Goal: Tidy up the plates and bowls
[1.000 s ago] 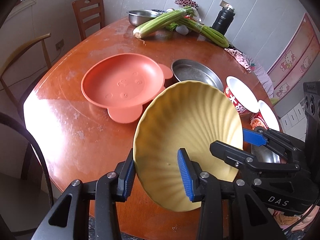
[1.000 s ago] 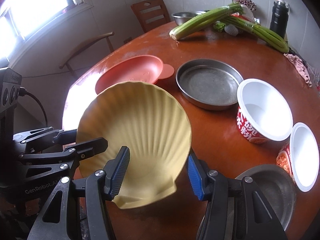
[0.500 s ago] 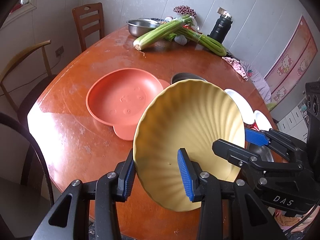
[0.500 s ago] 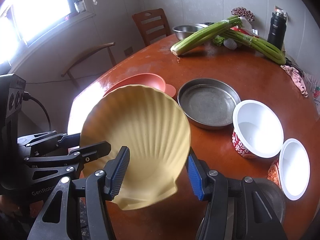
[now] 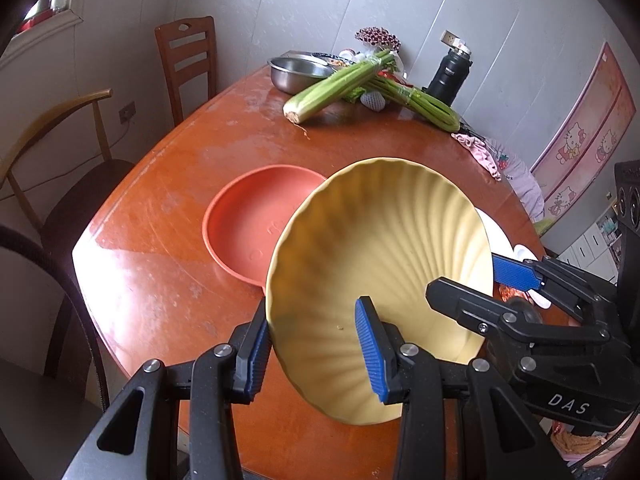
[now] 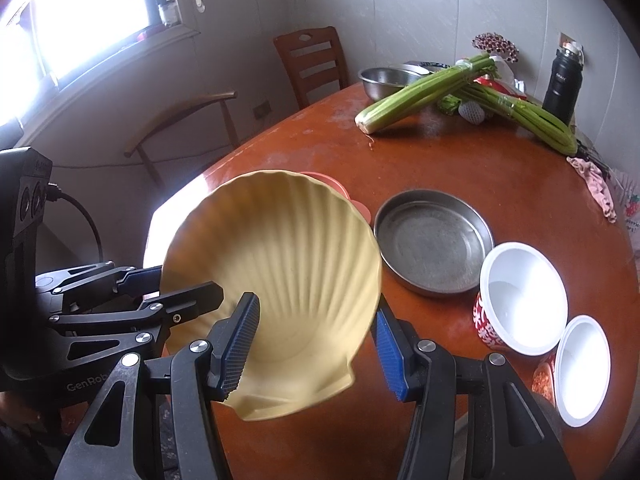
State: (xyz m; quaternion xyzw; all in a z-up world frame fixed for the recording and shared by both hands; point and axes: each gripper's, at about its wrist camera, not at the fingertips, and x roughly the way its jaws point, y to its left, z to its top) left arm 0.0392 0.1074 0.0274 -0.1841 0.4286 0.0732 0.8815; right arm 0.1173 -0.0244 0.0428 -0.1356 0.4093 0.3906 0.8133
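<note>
Between both tools [image 5: 312, 340] [image 6: 316, 340]: yellow shell plate [image 5: 380, 272], gripped.

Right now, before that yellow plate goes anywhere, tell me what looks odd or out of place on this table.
The yellow shell plate is held steeply tilted in the air by both tongs, left and right, off the table. Two celery bunches lie crossed among the dishes, and a pink cloth sits crumpled at the far edge. Nothing looks spilled or broken.

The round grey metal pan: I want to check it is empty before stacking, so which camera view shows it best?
The right wrist view: the round grey metal pan lies fully visible and empty on the wooden table. In the left wrist view, the held yellow shell-shaped plate hides it completely.
</note>
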